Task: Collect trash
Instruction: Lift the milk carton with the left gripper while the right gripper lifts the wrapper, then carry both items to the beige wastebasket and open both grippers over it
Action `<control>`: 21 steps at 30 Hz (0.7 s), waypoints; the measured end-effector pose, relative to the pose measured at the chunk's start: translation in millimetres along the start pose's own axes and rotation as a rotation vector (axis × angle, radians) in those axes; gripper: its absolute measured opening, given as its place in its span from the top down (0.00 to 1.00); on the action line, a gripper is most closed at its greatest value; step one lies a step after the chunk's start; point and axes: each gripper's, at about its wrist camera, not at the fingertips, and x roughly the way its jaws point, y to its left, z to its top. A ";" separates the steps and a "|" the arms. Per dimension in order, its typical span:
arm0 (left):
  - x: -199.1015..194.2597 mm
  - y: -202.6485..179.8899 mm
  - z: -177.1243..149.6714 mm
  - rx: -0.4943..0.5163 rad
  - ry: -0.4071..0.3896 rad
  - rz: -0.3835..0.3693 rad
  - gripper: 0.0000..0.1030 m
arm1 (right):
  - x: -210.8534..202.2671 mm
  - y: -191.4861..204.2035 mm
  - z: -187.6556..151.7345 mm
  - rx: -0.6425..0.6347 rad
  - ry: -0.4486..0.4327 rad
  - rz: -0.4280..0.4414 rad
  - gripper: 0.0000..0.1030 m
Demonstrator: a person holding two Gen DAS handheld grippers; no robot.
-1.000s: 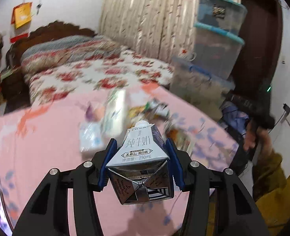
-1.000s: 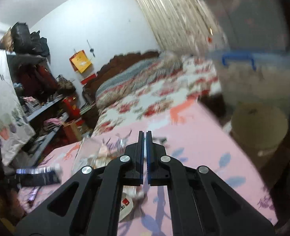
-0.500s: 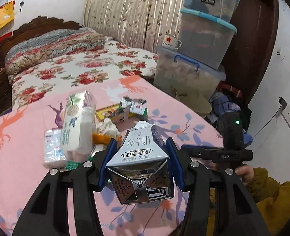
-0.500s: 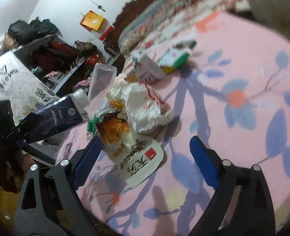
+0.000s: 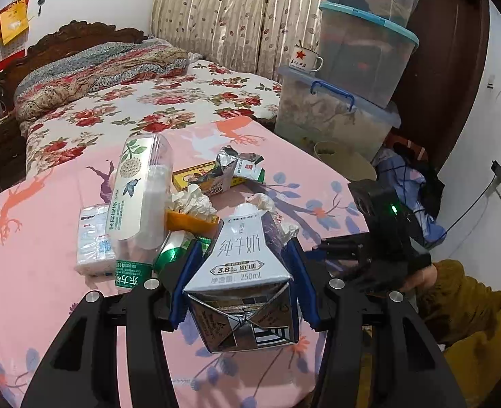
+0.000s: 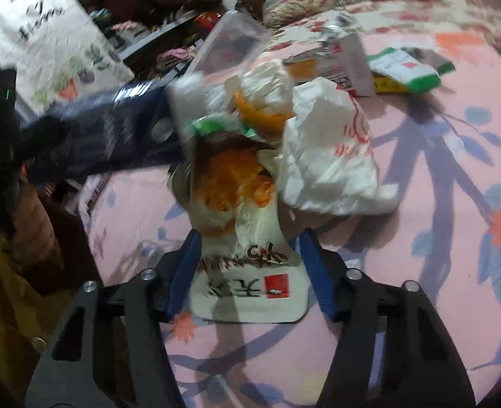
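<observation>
My left gripper [image 5: 242,282] is shut on a blue and white 250 ml milk carton [image 5: 240,272] and holds it above the pink table [image 5: 29,272]. Beyond it lies a trash pile: a clear plastic bottle [image 5: 141,197], crumpled paper [image 5: 191,200], a tissue pack [image 5: 92,238] and a yellow box [image 5: 203,182]. My right gripper [image 6: 248,272] is open, its blue fingers [image 6: 186,272] on either side of a white and orange snack wrapper [image 6: 247,238] lying on the table. A crumpled white bag [image 6: 328,156] lies just behind the wrapper.
A tan bin [image 5: 344,161] stands on the floor beyond the table's far right edge, beside stacked plastic storage boxes [image 5: 352,78]. A floral bed [image 5: 141,102] lies behind the table. Shelves of clutter [image 6: 148,10] stand to the left in the right wrist view.
My right gripper has opened and moved down to the table, closing in around the snack wrapper. My left gripper has kept hold of the milk carton and swung to face the trash pile.
</observation>
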 end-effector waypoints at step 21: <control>-12.1 -20.2 44.3 0.041 -0.070 -0.030 0.53 | -47.0 -35.6 -29.3 0.376 -0.227 0.431 0.95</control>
